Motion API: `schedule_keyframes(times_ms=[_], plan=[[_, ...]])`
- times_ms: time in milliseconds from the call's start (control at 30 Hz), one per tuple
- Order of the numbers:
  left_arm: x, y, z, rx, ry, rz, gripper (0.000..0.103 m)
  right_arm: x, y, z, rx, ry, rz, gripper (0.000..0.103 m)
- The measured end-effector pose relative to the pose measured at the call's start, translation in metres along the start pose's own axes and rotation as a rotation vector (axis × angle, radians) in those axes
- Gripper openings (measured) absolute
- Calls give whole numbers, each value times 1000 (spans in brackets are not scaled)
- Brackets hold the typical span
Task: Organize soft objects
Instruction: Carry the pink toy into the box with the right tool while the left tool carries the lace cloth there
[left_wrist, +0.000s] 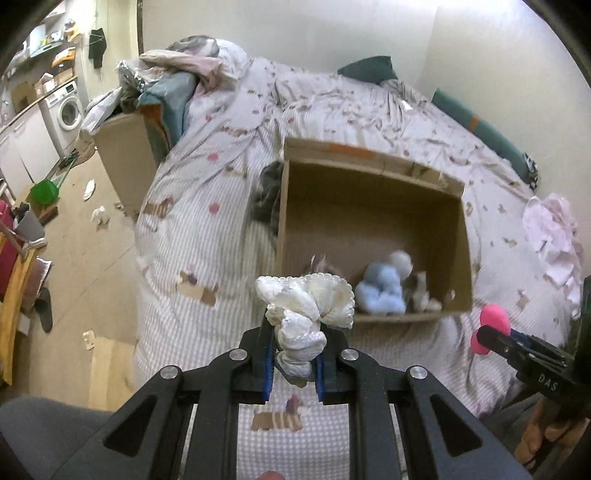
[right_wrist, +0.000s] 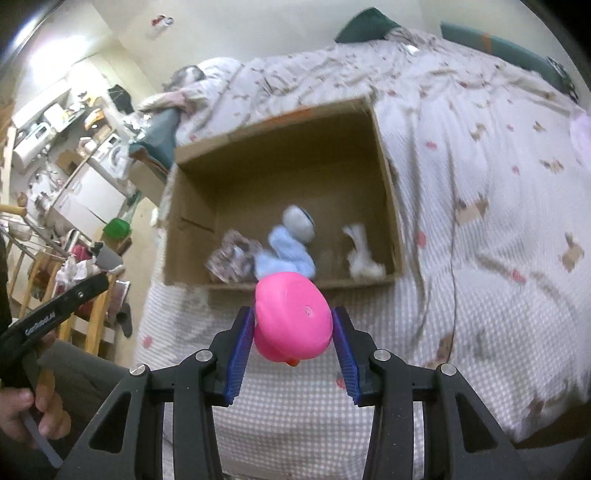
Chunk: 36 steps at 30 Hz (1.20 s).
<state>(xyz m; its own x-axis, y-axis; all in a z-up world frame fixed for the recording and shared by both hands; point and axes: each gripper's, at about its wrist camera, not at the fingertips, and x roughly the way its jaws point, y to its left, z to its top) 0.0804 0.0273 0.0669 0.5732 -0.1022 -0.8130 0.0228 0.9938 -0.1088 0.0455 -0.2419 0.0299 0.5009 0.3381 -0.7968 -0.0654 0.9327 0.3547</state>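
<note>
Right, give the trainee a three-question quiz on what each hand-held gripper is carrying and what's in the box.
1. True or false: the left hand-held gripper is shut on a pink toy.
2. Multiple choice: the cardboard box on the bed already holds (a) nothing, (b) a light blue plush toy among other items, (c) a folded pillow.
3. Fill in: the right hand-held gripper holds a ____ rubber toy.

Key:
1. False; it is shut on a white lacy cloth.
2. b
3. pink
</note>
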Motion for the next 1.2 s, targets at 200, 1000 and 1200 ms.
schedule_keyframes(times_ms=[200, 1000, 1200], plan=[[-2, -7, 30, -5, -45, -31, 15, -11, -5, 34, 62, -44, 109, 45], [124, -50, 23, 155, 62, -28, 16, 82, -27, 46, 81, 55, 48, 45], [140, -45, 21, 118, 98, -22, 16, 98, -25, 48, 62, 102, -4, 45]])
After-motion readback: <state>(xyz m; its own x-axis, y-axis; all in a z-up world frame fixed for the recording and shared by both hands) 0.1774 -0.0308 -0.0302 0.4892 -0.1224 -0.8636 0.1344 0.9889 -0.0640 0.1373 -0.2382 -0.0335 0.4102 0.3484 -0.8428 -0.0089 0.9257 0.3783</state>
